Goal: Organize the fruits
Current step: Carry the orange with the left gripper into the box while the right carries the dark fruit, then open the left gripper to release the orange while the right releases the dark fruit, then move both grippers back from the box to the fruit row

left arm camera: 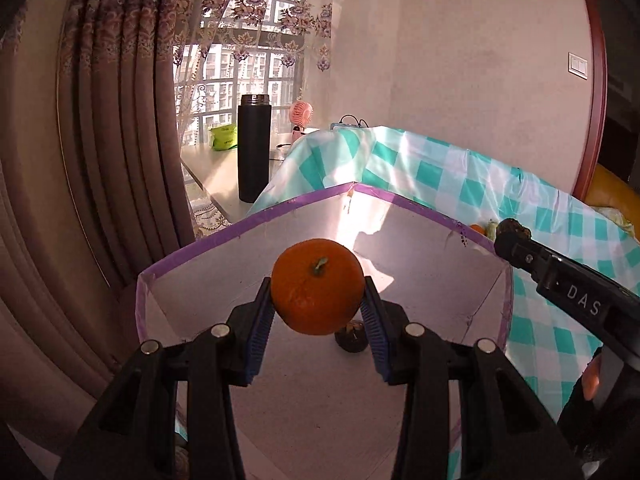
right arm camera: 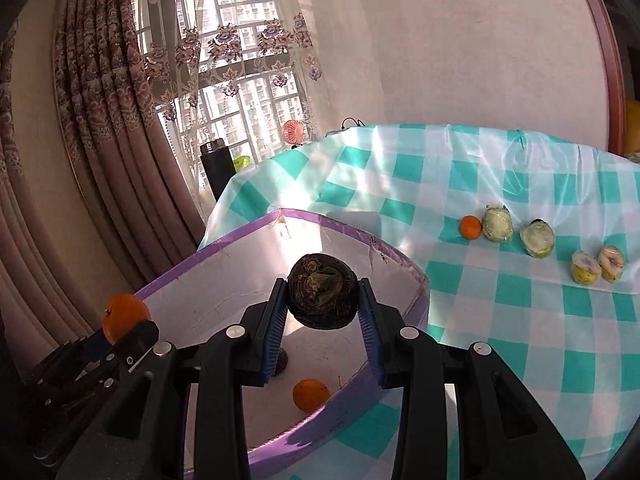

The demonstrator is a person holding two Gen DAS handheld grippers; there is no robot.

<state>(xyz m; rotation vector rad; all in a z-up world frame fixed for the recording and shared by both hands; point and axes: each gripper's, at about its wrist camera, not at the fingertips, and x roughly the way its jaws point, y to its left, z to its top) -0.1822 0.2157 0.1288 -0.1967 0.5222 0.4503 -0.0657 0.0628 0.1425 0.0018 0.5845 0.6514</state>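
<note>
left wrist view: the left gripper (left arm camera: 318, 308) clamps an orange (left arm camera: 317, 286) between its blue pads, stem end facing the camera, held in the air over a white box (left arm camera: 224, 276) with a purple taped rim. on the box floor, partly hidden behind the orange, lies a dark round fruit (left arm camera: 351, 339). at the right edge the right gripper (left arm camera: 514, 236) reaches in from the side, closed around a dark wrinkled fruit (left arm camera: 516, 229) at its tip.

right wrist view: the right gripper (right arm camera: 323, 304) pinches the dark wrinkled fruit (right arm camera: 322, 290) between its pads, above the same box (right arm camera: 224, 268). a second orange (right arm camera: 310, 394) rests on the box floor near the front wall. at the lower left the left gripper (right arm camera: 120, 332) appears with its orange (right arm camera: 126, 316).

the box stands on a table covered with a green-and-white checked cloth (right arm camera: 500, 312). on the cloth, well apart from the box, lie a small orange (right arm camera: 470, 227), two pale green fruits (right arm camera: 497, 224) (right arm camera: 537, 238) and two cut fruit halves (right arm camera: 585, 267) (right arm camera: 611, 263) in a loose row. a black flask (left arm camera: 253, 148) and a pink fan (left arm camera: 301, 115) stand near the window.
</note>
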